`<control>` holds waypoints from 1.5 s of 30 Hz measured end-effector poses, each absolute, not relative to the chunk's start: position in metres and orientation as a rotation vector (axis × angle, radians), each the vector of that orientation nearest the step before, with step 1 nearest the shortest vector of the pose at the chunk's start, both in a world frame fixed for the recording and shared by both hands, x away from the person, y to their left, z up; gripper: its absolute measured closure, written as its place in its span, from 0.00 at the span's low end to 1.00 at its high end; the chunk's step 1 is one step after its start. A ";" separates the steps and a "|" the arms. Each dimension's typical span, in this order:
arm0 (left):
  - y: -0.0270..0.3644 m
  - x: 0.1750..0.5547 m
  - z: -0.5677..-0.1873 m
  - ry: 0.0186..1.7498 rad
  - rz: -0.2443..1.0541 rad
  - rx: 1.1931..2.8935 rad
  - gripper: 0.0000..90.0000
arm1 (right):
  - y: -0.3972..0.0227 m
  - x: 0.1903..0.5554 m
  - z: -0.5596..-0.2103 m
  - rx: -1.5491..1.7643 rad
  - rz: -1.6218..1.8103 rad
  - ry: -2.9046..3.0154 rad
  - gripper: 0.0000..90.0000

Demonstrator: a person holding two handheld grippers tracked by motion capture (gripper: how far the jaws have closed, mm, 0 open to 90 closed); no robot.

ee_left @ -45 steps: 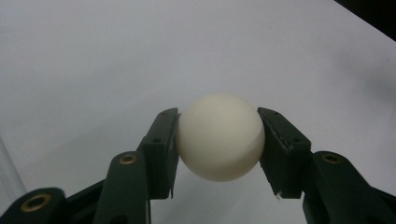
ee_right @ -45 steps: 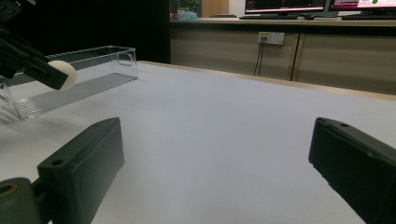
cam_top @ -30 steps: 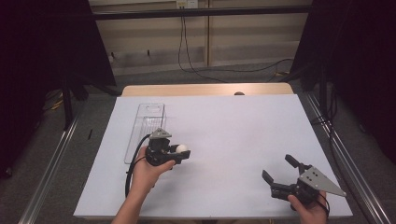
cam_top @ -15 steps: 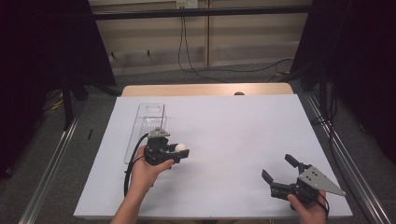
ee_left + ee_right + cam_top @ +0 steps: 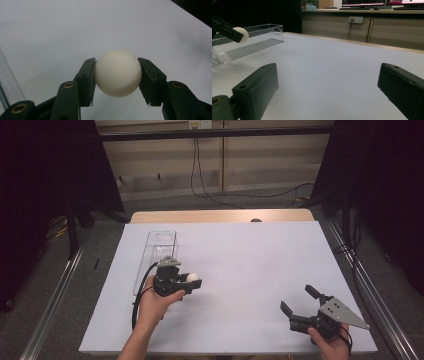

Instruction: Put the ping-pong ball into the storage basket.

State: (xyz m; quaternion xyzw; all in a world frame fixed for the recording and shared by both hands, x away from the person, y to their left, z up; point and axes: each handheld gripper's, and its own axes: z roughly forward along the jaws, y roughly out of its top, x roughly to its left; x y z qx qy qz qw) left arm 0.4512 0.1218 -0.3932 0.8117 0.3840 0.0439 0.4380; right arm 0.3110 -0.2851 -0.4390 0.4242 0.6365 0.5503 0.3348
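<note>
Jaws of the left gripper (image 5: 117, 75) clamp a white ball (image 5: 118, 73); right gripper (image 5: 329, 82) jaws spread apart

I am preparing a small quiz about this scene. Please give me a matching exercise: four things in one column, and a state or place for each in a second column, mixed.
Things:
1. white ball
2. clear tray
3. left gripper
4. right gripper

States:
A. jaws wide apart, nothing between them
B. empty, lying at the table's left side
C. shut on something round
D. held above the white sheet

Pairs: 1-D, 2-B, 3-C, 4-A
</note>
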 end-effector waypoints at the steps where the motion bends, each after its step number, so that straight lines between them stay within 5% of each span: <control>1: 0.122 0.451 -0.393 0.956 0.109 2.018 0.57 | -0.285 0.311 -0.439 1.106 1.436 1.662 0.03; 45: 0.137 0.453 -0.381 0.969 0.137 1.999 0.57 | -0.285 0.311 -0.439 1.118 1.437 1.657 0.03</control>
